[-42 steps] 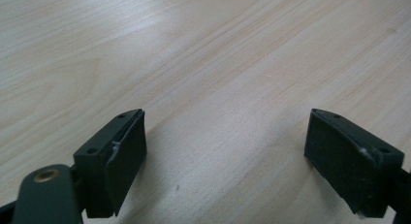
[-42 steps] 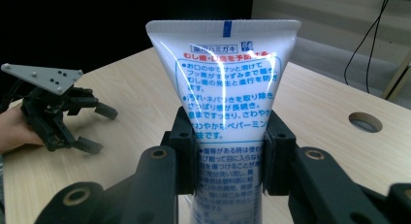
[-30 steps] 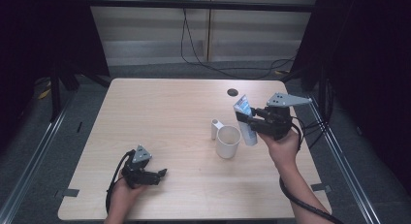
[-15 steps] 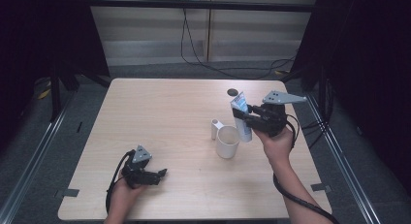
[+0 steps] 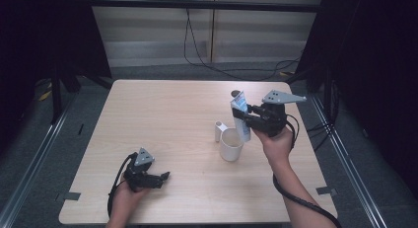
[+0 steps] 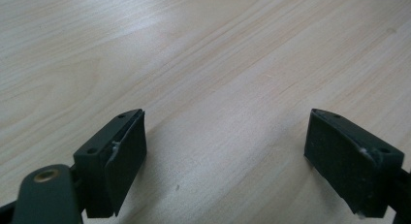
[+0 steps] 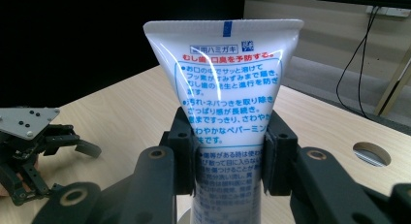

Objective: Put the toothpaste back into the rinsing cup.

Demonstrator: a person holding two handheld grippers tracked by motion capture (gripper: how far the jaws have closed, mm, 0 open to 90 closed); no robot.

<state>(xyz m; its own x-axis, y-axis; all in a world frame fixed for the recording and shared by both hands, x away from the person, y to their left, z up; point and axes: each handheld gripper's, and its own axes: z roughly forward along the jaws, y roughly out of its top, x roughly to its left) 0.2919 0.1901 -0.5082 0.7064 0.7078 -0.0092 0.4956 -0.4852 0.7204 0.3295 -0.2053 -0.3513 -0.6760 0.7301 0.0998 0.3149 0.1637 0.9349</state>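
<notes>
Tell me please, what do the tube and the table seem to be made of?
The white printed tube looks like soft glossy plastic: light glares on it and its top end is crimped flat. The pale table looks like matte wood or wood-pattern laminate; grain lines show.

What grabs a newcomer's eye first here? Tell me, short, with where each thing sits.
First, the white toothpaste tube with blue and red Japanese print, clamped upright in the right gripper above the right half of the table. Just below it stands a cream mug, with a small white cap-like piece beside it. At the near left, the left gripper rests open on the bare wood.
</notes>
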